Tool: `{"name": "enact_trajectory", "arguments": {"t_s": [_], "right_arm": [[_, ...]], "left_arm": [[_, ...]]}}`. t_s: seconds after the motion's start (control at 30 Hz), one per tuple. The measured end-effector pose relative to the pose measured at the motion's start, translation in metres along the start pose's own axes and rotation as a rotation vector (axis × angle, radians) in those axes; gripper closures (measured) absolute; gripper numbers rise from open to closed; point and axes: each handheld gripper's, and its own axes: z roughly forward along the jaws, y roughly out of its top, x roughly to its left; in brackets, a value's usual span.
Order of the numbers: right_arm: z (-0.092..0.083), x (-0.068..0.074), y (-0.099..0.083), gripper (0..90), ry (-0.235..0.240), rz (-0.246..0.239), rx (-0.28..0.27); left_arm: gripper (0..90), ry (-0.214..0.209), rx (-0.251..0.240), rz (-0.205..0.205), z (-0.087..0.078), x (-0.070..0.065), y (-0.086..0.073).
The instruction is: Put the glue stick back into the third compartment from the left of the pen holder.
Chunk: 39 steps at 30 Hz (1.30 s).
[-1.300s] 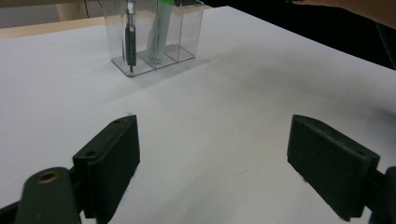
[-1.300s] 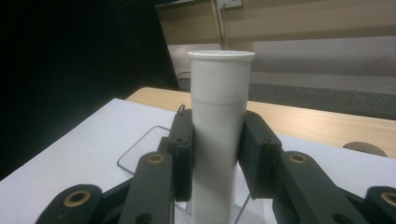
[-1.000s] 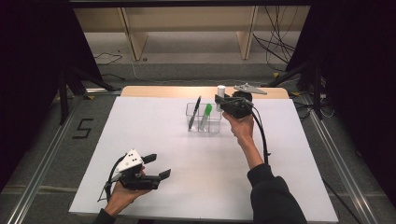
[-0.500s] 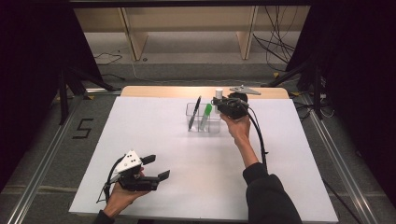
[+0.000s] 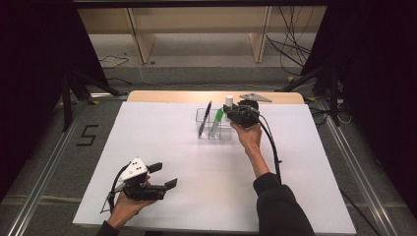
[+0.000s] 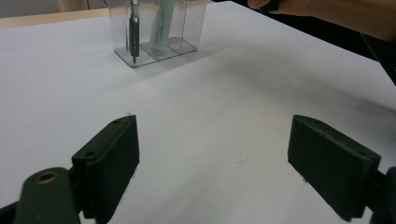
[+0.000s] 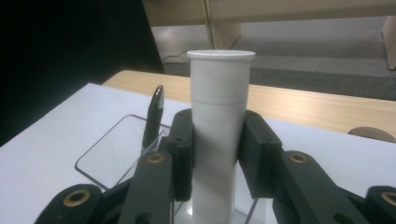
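Up close, our right gripper (image 7: 215,154) clamps a white tube (image 7: 219,93) over the clear organizer (image 5: 214,129) at the table's far side; its lower end is hidden behind the jaws. Our left gripper (image 6: 215,168) hangs open over bare white table (image 5: 162,142), the organizer's top cut off there.

Black curtains (image 5: 29,59) flank a grey floor (image 5: 196,54) and wooden shelving (image 5: 196,19).
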Motion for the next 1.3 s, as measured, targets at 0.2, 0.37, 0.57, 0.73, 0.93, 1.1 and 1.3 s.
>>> {"name": "enact_trajectory", "arguments": {"t_s": [0.2, 0.37, 0.57, 0.73, 0.93, 1.1, 1.3], "right_arm": [[0.002, -0.001, -0.004, 68.4, -0.005, 0.009, 0.004], [0.002, -0.002, -0.005, 68.4, -0.014, 0.008, 0.007], [0.004, -0.001, -0.007, 68.4, -0.02, -0.006, 0.02], [0.006, 0.001, -0.009, 68.2, -0.028, -0.024, 0.028], [0.005, -0.001, -0.009, 57.7, -0.014, 0.003, 0.034], [-0.01, -0.003, -0.002, 48.8, -0.004, -0.023, 0.026], [-0.027, -0.013, 0.003, 44.5, -0.018, -0.024, 0.023]], "left_arm": [[16.3, 0.0, -0.004, -0.005, -0.001, 0.001, 0.0], [16.3, 0.002, 0.001, -0.001, 0.0, 0.001, 0.0], [16.3, 0.001, 0.003, -0.002, 0.001, 0.0, 0.0], [16.3, -0.001, 0.007, -0.002, 0.001, 0.0, 0.0], [16.4, -0.001, 0.008, -0.001, 0.001, -0.001, 0.0], [16.3, -0.001, 0.012, 0.001, 0.001, 0.0, 0.0], [16.3, -0.001, 0.014, 0.0, 0.002, -0.001, 0.0]]}}
